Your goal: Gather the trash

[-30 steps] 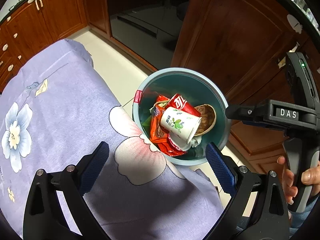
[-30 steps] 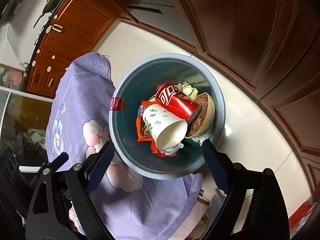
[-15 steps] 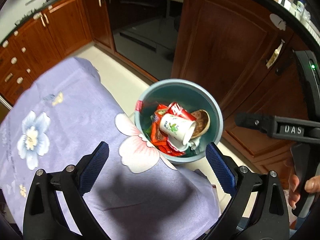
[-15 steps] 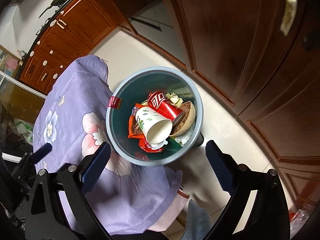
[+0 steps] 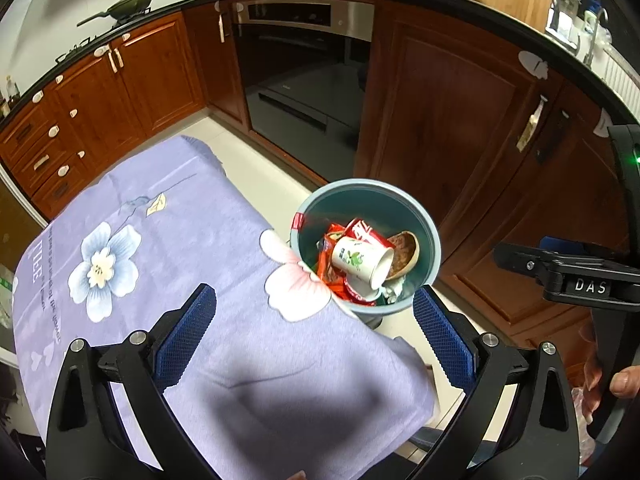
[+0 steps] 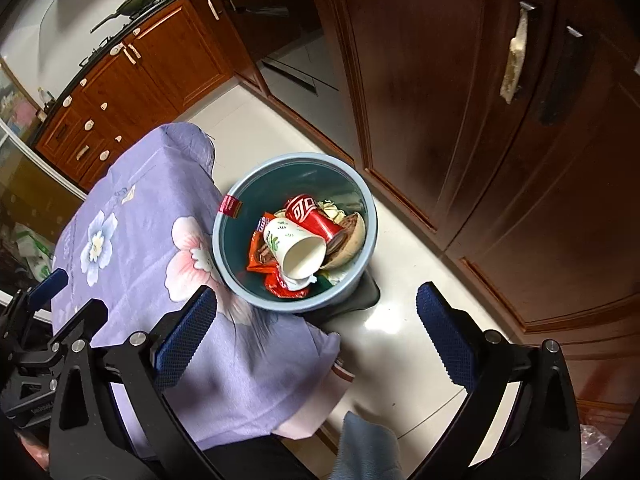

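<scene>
Both grippers point steeply downward with nothing between their blue pads. The left gripper (image 5: 314, 330) stands with its jaws spread wide. The right gripper (image 6: 316, 330) has its jaws opening, and a bare hand (image 5: 608, 376) grasps its black handle.

Bench (image 5: 224, 360) draped in a lilac floral cloth (image 5: 192, 240) that hangs over its edges; the cloth bears a blue flower at left and a pink flower near the right edge, with nothing lying on it. Pale tiled floor (image 6: 404, 280) to the right and beyond the bench. On the floor, just beside the bench's right edge, stands a round blue-grey trash bin (image 6: 362, 200). A grey-blue cloth piece (image 6: 368, 444) lies at the near edge, its support unclear.
</scene>
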The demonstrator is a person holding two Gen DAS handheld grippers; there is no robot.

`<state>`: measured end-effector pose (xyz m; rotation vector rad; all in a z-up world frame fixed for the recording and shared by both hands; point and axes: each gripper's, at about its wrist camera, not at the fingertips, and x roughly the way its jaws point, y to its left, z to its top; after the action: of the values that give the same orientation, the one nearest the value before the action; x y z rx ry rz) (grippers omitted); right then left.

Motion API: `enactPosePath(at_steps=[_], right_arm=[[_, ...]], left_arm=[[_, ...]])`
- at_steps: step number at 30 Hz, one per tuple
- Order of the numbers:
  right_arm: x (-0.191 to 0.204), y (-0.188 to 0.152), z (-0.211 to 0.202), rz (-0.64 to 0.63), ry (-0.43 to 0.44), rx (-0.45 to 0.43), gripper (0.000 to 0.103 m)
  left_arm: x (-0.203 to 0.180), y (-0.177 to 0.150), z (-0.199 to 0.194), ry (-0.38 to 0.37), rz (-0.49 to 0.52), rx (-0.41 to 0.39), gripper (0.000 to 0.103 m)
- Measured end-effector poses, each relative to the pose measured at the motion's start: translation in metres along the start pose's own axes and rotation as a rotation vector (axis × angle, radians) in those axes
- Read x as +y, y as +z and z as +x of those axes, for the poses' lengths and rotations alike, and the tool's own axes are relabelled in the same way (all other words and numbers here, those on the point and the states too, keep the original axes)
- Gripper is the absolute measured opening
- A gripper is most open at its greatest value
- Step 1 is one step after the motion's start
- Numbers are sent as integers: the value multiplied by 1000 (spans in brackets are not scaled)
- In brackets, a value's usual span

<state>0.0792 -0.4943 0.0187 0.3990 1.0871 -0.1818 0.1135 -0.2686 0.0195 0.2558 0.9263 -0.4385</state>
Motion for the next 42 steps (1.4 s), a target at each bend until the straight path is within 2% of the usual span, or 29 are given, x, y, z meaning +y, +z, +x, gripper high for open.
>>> enactPosePath(at_steps=[9,18,24,42], right_arm=[[8,-26,5,-19,-54,24,96],[25,-34,16,-76,-85,58,96],[35,-35,24,-104,-87,74,96],[30,-35,47,-85,-94,128,96]], left_arm=[[13,-26,-4,14,-25,17,99],[36,-47,0,24,-93,34,99],[43,-50,9,29,-116,54,99],[46,-54,25,32,-120,86,99]])
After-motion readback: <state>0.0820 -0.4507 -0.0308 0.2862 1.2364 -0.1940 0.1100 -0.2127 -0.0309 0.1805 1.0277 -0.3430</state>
